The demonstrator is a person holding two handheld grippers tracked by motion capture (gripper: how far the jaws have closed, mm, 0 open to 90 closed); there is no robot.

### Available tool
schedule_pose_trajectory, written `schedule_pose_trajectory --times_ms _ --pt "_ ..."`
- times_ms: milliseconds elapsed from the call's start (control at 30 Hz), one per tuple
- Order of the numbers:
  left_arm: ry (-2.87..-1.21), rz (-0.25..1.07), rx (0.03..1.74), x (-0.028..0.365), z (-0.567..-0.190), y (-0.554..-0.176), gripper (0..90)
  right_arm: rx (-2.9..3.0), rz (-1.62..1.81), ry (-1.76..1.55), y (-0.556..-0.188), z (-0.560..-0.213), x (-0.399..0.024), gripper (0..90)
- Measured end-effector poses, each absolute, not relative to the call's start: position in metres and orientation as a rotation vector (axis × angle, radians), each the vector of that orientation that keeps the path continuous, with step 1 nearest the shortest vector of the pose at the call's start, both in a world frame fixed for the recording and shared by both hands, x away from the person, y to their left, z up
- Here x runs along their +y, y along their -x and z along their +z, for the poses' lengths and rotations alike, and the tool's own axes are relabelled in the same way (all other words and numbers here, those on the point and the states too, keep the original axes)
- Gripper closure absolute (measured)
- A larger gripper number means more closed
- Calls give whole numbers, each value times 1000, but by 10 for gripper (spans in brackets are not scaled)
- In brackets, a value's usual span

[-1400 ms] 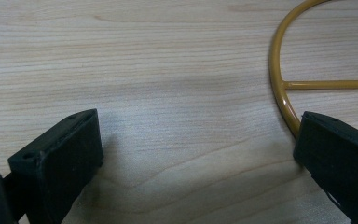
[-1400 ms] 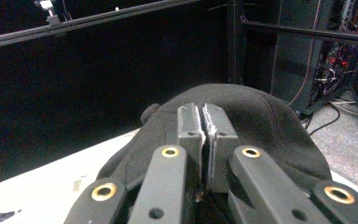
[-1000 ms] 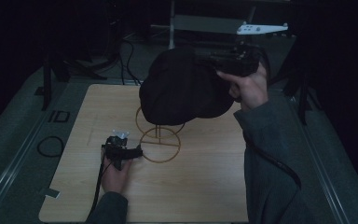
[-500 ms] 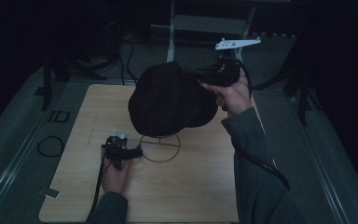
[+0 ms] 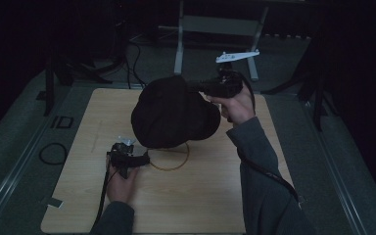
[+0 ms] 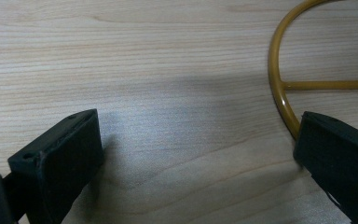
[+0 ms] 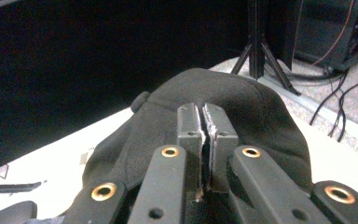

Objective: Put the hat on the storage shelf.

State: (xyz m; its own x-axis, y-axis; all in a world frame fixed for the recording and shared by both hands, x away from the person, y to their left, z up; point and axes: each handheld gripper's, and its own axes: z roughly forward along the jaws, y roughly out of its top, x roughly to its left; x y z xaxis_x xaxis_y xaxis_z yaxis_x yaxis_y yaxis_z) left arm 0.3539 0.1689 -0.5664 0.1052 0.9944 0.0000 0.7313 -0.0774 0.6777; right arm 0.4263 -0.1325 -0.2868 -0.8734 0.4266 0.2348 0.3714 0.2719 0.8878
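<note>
A black cap hangs over the gold wire stand, whose round base ring lies on the wooden table. The cap hides the stand's upper part. My right gripper is shut on the cap's right edge, held above the table. In the right gripper view its jaws are pressed together, with the cap spread out beyond them. My left gripper rests on the table at the ring's left side. Its jaws stand open, and the right one sits at the ring.
A grey metal frame stands behind the table. Cables lie on the floor at the left, and a dark tripod stands past the table's far side. A scrap of tape sits at the table's front left corner.
My right hand has brought the cap down and to the left, over the stand. My left gripper has stayed by the ring.
</note>
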Motion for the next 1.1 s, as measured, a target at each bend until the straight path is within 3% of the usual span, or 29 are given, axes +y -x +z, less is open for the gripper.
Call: schedule_pose_trajectory --times_ms 300,900,1100 --pt "-1875 655 1675 169 -566 -354 7 2522 1628 -817 -432 -314 -127 865" --pt "-1874 655 1675 169 -566 -354 7 2573 1573 -812 -431 -335 -129 856" --pt "-1877 653 1675 169 -566 -354 7 2603 1567 -776 -428 -338 -131 797"
